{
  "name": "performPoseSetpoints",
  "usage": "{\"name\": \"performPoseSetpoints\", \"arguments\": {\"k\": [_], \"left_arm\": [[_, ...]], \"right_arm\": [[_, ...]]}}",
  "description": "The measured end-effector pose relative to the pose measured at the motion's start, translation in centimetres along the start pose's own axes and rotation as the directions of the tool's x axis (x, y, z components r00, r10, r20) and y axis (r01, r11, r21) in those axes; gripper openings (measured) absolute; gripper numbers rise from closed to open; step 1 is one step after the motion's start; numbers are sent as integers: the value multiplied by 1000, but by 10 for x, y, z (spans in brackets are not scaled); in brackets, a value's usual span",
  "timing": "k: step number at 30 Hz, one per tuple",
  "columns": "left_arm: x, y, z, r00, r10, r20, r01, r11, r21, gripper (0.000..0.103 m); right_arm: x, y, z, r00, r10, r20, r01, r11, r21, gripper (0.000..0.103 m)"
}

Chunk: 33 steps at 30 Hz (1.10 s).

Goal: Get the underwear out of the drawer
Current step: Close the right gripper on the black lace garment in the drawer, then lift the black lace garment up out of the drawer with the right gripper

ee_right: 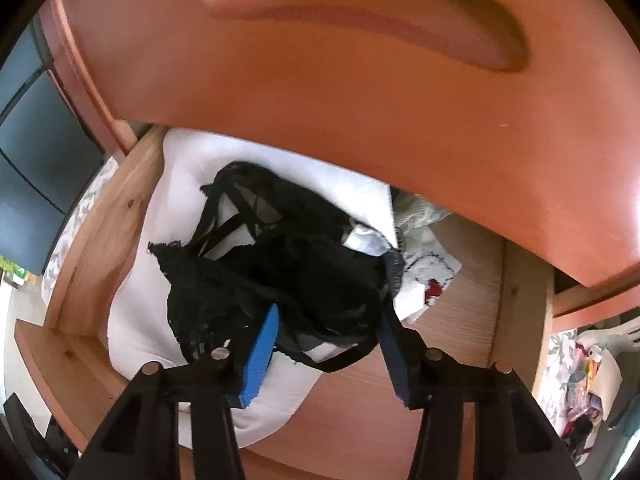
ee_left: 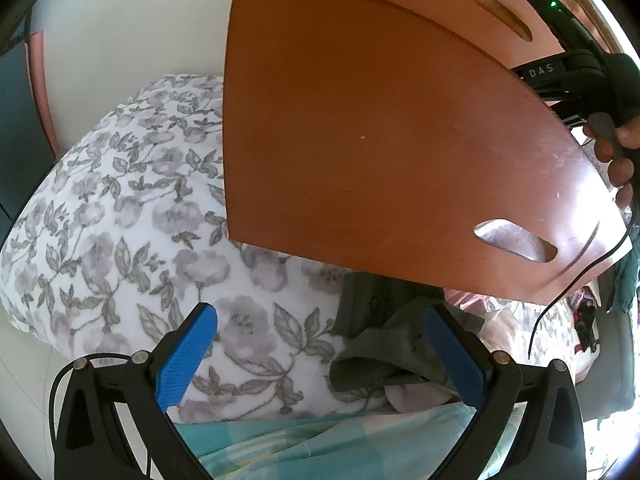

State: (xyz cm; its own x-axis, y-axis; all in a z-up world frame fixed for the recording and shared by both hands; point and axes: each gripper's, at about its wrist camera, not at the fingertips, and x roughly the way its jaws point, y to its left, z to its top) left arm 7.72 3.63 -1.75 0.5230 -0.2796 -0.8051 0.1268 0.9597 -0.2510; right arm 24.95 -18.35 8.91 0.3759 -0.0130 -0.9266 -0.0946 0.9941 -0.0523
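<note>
While the left tongs (ee_left: 320, 344) are held wide open and empty, black lace underwear (ee_right: 280, 264) is straddled by the half-closed right tongs (ee_right: 326, 328) inside the drawer (ee_right: 100, 216) — grip can't be told.

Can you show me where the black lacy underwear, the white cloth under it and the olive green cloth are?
Black lace underwear (ee_right: 280, 280): right wrist view, its bunched middle.
White folded cloth (ee_right: 132, 320): right wrist view, bare left part.
Olive green cloth (ee_left: 384, 344): left wrist view, its crumpled middle.

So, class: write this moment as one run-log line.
step: grasp | right tool: over black underwear in drawer, not clamped | left tool: open, empty, over floral bedding
</note>
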Motion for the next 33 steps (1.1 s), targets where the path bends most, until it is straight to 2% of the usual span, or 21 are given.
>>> {"name": "performPoseSetpoints", "arguments": {"k": [4, 9, 12, 23, 33], "left_arm": [[2, 2, 0, 1000, -2, -10, 2, 1000, -5, 103], [3, 2, 0, 1000, -7, -17, 7, 1000, -4, 103], [3, 2, 0, 1000, -8, -20, 8, 1000, -5, 103], [1, 1, 0, 1000, -4, -17, 4, 1000, -3, 103], [-9, -6, 0, 1000, 3, 4, -3, 1000, 11, 103]], "right_arm": [[3, 3, 2, 1000, 2, -9, -2, 1000, -7, 38], [2, 6, 2, 1000, 6, 1, -6, 1000, -26, 14], [0, 8, 0, 1000, 0, 9, 0, 1000, -31, 8], [-38, 5, -19, 993, -23, 114, 22, 1000, 10, 5], [-85, -8, -24, 970, -37, 242, 25, 998, 53, 5]]}}
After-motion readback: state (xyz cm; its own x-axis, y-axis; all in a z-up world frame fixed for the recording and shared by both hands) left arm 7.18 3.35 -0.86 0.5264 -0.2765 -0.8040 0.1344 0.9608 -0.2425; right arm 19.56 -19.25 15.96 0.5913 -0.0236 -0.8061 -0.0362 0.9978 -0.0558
